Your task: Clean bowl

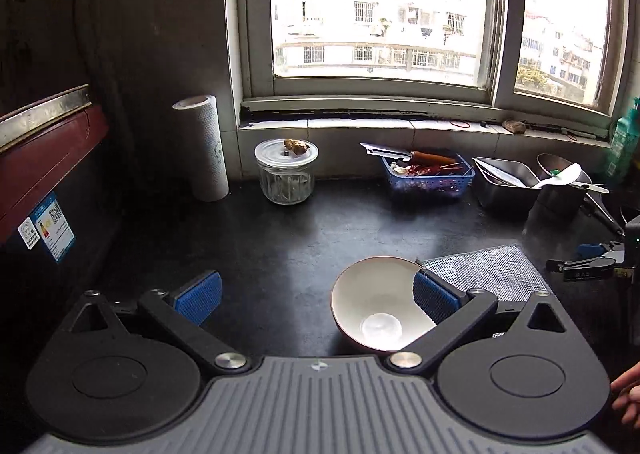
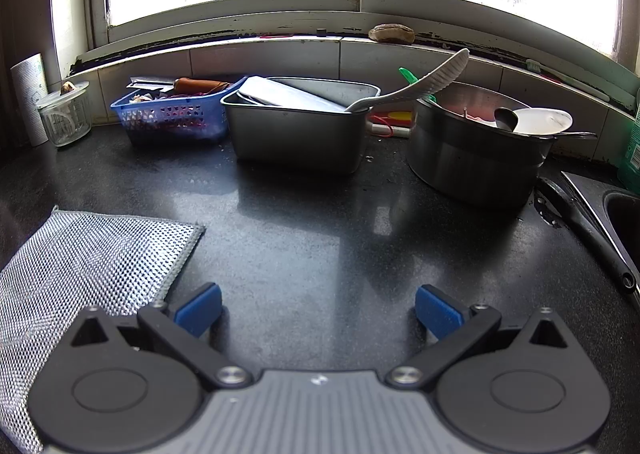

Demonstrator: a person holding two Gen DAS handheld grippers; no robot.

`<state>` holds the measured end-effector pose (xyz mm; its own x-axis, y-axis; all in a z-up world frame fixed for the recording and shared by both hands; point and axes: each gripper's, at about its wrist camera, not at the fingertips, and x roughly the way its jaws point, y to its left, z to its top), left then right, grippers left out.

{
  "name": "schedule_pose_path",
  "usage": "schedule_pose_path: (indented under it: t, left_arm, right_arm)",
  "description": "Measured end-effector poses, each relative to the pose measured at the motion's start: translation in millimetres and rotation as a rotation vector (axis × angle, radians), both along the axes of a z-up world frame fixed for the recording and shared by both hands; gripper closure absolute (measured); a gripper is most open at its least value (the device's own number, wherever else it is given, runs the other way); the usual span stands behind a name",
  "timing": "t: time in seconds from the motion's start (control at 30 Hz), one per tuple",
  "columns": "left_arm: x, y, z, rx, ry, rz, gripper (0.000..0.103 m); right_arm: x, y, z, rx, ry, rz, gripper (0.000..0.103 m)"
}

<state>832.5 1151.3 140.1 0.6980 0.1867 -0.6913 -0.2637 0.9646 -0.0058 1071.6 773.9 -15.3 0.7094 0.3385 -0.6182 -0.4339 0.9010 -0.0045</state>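
The bowl sits on the dark bench, white inside with a reddish rim, tilted a little toward me, with one clear round patch at its bottom (water or a lid, I cannot tell which). My left gripper hangs low over the bench with its jaws spread wide and holding nothing; its right blue pad overlaps the bowl's right rim in the view, though I cannot tell whether it touches. The left pad is over bare bench, well apart from the bowl.

Just beside the bowl on its right lies one silver mesh cloth, flat on the bench. My right gripper is level and close above the bench, jaws also wide and empty, with the cloth's near corner just beside its left finger. From the left camera I see that gripper's black tip at the right edge, beyond the cloth, and part of a hand at the lower right.

Farther back, along the tiled wall under the window: one paper roll, one glass jar with a piece of ginger on its lid, one blue basket, one rectangular steel pan and one round steel pot. One pale rice paddle leans between the pan and the pot.
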Motion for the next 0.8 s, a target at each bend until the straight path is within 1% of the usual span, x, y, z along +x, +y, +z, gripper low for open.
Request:
schedule_pose_path:
  t: [0.03,0.07,0.13,0.23,0.3,0.4,0.47,0.5,0.57,0.6,0.7,0.8]
  left_arm:
    - [4.2,5.2,-11.4,-0.061,0.059,-0.02,0.0]
    - [4.4,10.7,-20.4,-0.124,0.081,-0.029,0.0]
    - [2.8,16.9,-32.1,-0.201,0.118,-0.017,0.0]
    - [2.9,15.0,-39.2,-0.198,0.171,-0.013,0.0]
    - [2.8,14.2,-35.2,-0.199,0.176,-0.007,0.0]
    - [4.1,12.2,-26.2,-0.168,0.165,0.018,0.0]
    - [6.5,11.9,-22.4,-0.157,0.176,0.062,0.0]
    - [6.7,11.3,-19.8,-0.158,0.187,0.102,0.0]
    - [4.8,8.4,-14.6,-0.156,0.179,0.152,0.0]
    - [3.3,5.0,-13.0,-0.141,0.168,0.173,0.0]
    - [5.4,-2.1,-17.8,-0.094,0.221,0.227,0.0]
    - [4.1,-4.2,-20.8,-0.11,0.241,0.271,0.0]
  right_arm:
    - [0.0,0.0,0.0,0.0,0.0,0.0,0.0]
    - [0.0,-0.1,0.0,0.0,0.0,0.0,0.0]
    - [0.0,0.0,0.0,0.0,0.0,0.0,0.0]
    - [0.0,0.0,0.0,0.0,0.0,0.0,0.0]
    - [0.0,0.0,0.0,0.0,0.0,0.0,0.0]
    - [0.0,0.0,-0.1,0.0,0.0,0.0,0.0]
    - [0.0,-0.1,-0.1,0.0,0.0,0.0,0.0]
    - [0.0,-0.1,-0.1,0.0,0.0,0.0,0.0]
    - [0.0,0.0,-0.1,0.0,0.0,0.0,0.0]
    - [0.0,-0.1,-0.1,0.0,0.0,0.0,0.0]
    - [0.0,0.0,-0.1,0.0,0.0,0.0,0.0]
    - [0.0,-0.1,-0.1,0.0,0.0,0.0,0.0]
